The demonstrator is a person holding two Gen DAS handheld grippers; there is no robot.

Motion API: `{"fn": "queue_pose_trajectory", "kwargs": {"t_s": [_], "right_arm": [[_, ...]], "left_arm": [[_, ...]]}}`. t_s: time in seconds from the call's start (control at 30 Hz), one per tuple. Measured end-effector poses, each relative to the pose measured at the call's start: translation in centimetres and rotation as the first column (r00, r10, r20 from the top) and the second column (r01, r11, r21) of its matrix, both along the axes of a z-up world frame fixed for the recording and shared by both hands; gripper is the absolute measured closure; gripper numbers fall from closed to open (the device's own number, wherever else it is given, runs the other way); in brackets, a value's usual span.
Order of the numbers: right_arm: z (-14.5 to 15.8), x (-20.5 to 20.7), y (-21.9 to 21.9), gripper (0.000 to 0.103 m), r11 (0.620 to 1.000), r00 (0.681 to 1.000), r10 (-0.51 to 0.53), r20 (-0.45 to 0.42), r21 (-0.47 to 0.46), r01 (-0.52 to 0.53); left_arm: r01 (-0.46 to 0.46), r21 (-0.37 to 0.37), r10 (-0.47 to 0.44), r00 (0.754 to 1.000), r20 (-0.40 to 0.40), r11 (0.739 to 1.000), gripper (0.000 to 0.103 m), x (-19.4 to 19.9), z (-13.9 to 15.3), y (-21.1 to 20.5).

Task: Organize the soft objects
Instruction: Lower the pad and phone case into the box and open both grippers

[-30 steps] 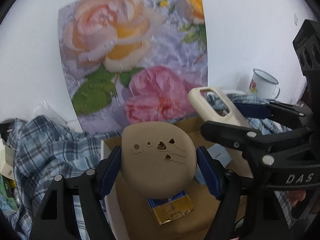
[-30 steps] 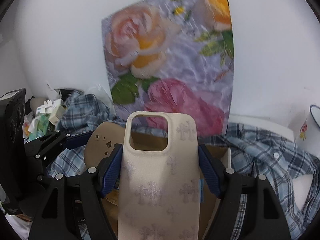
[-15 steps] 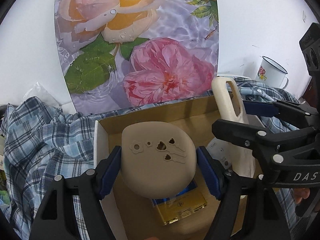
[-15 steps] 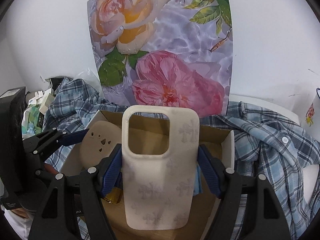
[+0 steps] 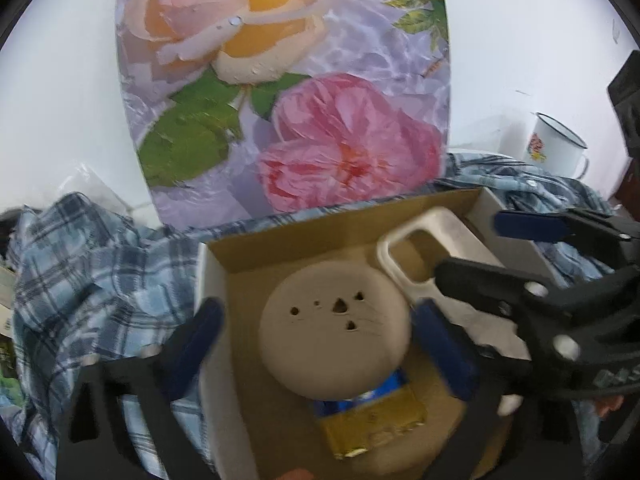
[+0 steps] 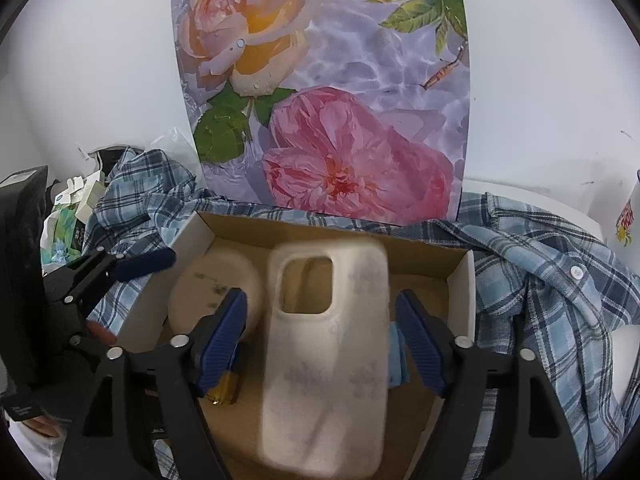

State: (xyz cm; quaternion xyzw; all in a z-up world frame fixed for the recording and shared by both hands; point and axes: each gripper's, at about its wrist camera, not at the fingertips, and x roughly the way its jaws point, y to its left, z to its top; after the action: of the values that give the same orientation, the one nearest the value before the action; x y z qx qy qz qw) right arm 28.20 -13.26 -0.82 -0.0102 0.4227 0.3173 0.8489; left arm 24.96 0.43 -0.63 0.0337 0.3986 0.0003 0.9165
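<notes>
A round beige soft pad with small cut-outs (image 5: 334, 330) lies in the open cardboard box (image 5: 320, 236), between the spread fingers of my left gripper (image 5: 316, 336), which is open. A cream phone case (image 6: 326, 344) lies in the same box (image 6: 424, 246), between the spread fingers of my right gripper (image 6: 320, 328), also open. The case also shows in the left wrist view (image 5: 432, 248), and the pad in the right wrist view (image 6: 208, 284). Both objects look blurred by motion.
A blue and gold packet (image 5: 372, 420) lies in the box under the pad. A blue plaid shirt (image 6: 540, 272) surrounds the box. A rose poster (image 5: 288, 80) leans on the wall behind. An enamel mug (image 5: 556, 148) stands at the right. Clutter (image 6: 68, 216) sits at the left.
Both grippers came down over the box and opened. The pad and the phone case left the fingers and now lie inside the box.
</notes>
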Motion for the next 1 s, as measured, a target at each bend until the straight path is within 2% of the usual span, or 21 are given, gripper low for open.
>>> {"fn": "queue_pose_trajectory", "kwargs": {"t_s": [0.03, 0.07, 0.23, 0.6, 0.83, 1.0], "right_arm": [[0.1, 0.0, 0.0, 0.012, 1.000, 1.000, -0.004, 0.004, -0.002, 0.004], [0.1, 0.0, 0.0, 0.009, 1.000, 1.000, -0.007, 0.009, -0.004, 0.008], [0.4, 0.1, -0.2, 0.002, 1.000, 1.000, -0.023, 0.001, 0.008, 0.023], [1.4, -0.2, -0.4, 0.001, 1.000, 0.999, -0.026, 0.039, 0.000, 0.026], [3.6, -1.1, -0.7, 0.001, 1.000, 0.995, -0.024, 0.098, 0.014, 0.023], [5.4, -2.3, -0.5, 0.001, 0.999, 0.988, 0.006, 0.157, 0.036, -0.012]], "left_arm": [[-0.005, 0.009, 0.005, 1.000, 0.013, 1.000, 0.000, -0.1, 0.1, 0.1], [-0.006, 0.006, 0.006, 1.000, 0.020, 1.000, 0.000, -0.1, 0.2, 0.3], [-0.012, -0.027, 0.013, 0.999, 0.035, 1.000, 0.000, -0.3, 0.6, 0.8], [-0.018, -0.037, 0.020, 0.998, 0.063, 0.999, 0.000, -1.0, 1.5, 1.0], [-0.019, -0.049, 0.024, 0.993, 0.112, 0.999, 0.000, -2.0, 3.1, 1.2], [-0.036, -0.031, 0.040, 0.986, 0.160, 0.999, 0.000, -2.8, 4.4, 1.3]]}}
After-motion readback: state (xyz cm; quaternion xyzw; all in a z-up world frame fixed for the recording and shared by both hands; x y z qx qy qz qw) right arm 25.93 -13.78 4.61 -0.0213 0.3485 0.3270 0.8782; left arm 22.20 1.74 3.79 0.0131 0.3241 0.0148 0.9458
